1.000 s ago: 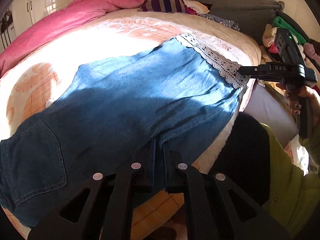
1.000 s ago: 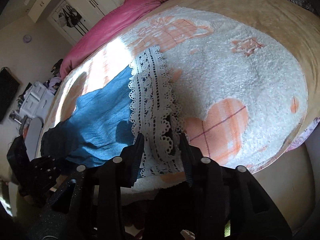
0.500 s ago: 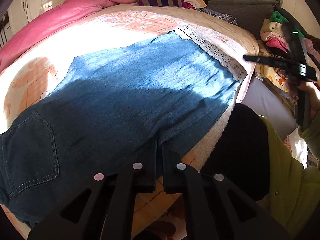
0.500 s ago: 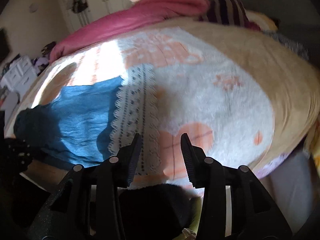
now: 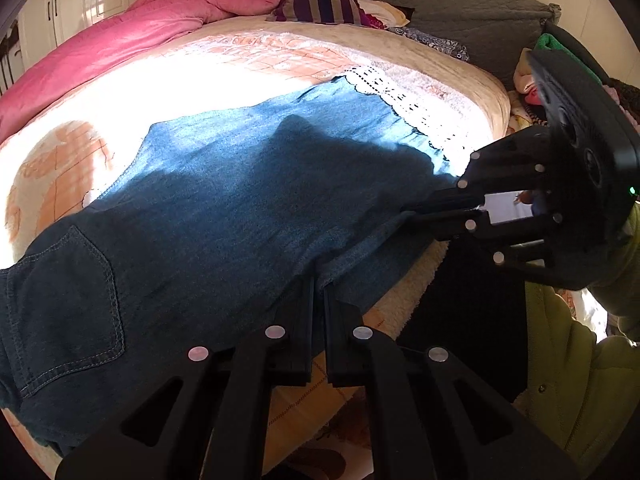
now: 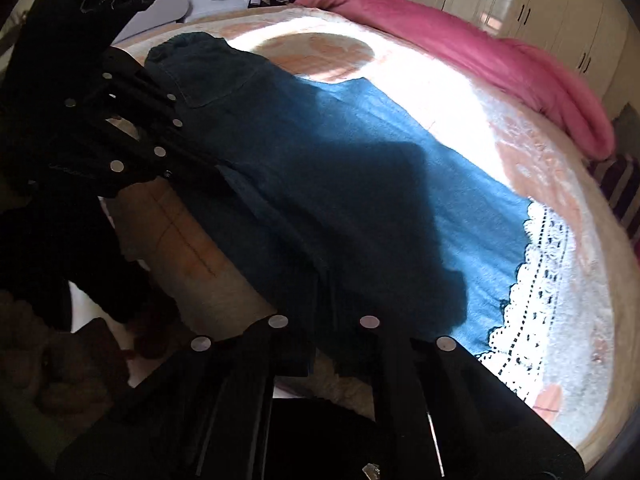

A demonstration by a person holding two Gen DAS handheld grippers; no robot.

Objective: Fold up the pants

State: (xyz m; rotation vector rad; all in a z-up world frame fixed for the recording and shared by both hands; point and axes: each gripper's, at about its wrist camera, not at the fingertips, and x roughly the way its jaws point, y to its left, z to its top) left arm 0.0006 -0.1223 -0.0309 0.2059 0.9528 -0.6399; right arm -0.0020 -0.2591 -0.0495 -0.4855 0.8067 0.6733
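Right gripper (image 5: pixel 408 216) shifted onto pants (image 5: pixel 240 208) — seemingly clamped

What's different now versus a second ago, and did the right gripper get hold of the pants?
The right gripper came in from beside the lace hem, rolled, and closed on the near edge of the pants, further along from the left gripper. The left gripper stayed clamped on the same edge, and the pants still lie flat on the bed.
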